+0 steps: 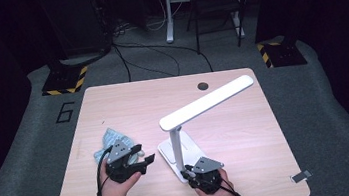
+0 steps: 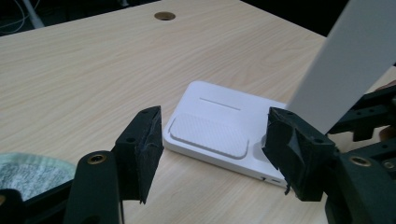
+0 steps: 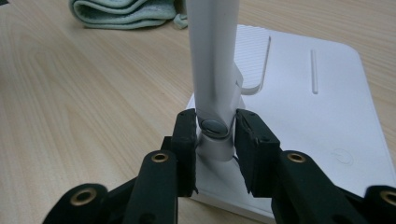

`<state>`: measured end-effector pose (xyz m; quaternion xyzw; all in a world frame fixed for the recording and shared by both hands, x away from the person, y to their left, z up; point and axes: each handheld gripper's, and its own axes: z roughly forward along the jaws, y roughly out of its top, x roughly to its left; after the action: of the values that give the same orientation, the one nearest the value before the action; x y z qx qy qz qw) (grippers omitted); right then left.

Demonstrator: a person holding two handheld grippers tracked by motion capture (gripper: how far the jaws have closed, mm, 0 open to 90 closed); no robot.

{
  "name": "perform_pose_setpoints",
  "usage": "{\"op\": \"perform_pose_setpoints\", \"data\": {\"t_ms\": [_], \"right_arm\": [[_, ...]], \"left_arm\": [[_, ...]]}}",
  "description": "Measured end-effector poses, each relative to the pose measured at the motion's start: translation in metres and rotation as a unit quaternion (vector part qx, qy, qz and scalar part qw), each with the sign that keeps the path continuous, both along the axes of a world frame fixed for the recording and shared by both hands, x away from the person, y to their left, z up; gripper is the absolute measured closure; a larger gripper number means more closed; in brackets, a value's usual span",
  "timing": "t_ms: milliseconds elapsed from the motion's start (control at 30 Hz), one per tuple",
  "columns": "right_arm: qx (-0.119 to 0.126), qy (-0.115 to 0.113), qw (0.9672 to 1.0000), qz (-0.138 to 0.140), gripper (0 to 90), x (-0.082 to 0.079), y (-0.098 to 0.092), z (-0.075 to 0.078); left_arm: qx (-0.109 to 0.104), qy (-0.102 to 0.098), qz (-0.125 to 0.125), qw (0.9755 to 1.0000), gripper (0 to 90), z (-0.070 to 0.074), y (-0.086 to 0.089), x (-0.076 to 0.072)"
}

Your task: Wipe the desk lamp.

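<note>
Setting: a lab or recording studio. Evidence: a pale wooden worktop (image 1: 113, 105) on grey carpet (image 1: 19, 162) marked with a taped "6" (image 1: 65, 112); stand bases edged in yellow-black hazard tape (image 1: 66, 82); loose cables (image 1: 157, 55) across the floor; dark surroundings; a desk frame and chair (image 1: 214, 7) behind.

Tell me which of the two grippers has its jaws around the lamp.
The right gripper: its jaws clasp the hinge at the foot of the white lamp's upright arm. The left gripper stands open with nothing between its jaws.
</note>
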<state>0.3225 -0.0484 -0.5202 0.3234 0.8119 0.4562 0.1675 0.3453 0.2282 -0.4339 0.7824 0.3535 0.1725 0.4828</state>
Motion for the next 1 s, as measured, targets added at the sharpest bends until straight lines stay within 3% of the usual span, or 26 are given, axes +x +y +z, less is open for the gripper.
{"op": "perform_pose_setpoints", "data": {"t_ms": [167, 367, 400, 467, 833, 1000], "right_arm": [[-0.002, 0.002, 0.9999, 0.013, 65.6, 0.000, 0.003, 0.000], [0.003, -0.001, 1.0000, 0.007, 60.7, 0.002, -0.002, 0.005], [0.014, 0.012, 0.9998, 0.002, 59.2, 0.001, -0.004, 0.006], [0.007, 0.002, 1.0000, 0.005, 59.7, 0.001, -0.005, 0.006], [0.012, -0.002, 0.9998, -0.015, 59.6, -0.003, -0.018, 0.007], [0.007, -0.001, 0.9996, -0.028, 59.4, -0.004, -0.024, 0.005]], "left_arm": [[-0.002, -0.002, -0.016, 0.9999, 36.8, 0.006, -0.009, -0.008], [-0.007, -0.001, -0.035, 0.9993, 36.8, 0.011, -0.020, -0.014], [-0.013, -0.001, -0.039, 0.9991, 36.8, 0.011, -0.025, -0.015], [-0.007, -0.004, -0.047, 0.9989, 36.8, 0.012, -0.029, -0.015], [0.005, -0.002, -0.093, 0.9957, 36.1, 0.010, -0.059, -0.011], [0.002, 0.000, -0.098, 0.9951, 35.7, 0.007, -0.070, -0.004]]}}
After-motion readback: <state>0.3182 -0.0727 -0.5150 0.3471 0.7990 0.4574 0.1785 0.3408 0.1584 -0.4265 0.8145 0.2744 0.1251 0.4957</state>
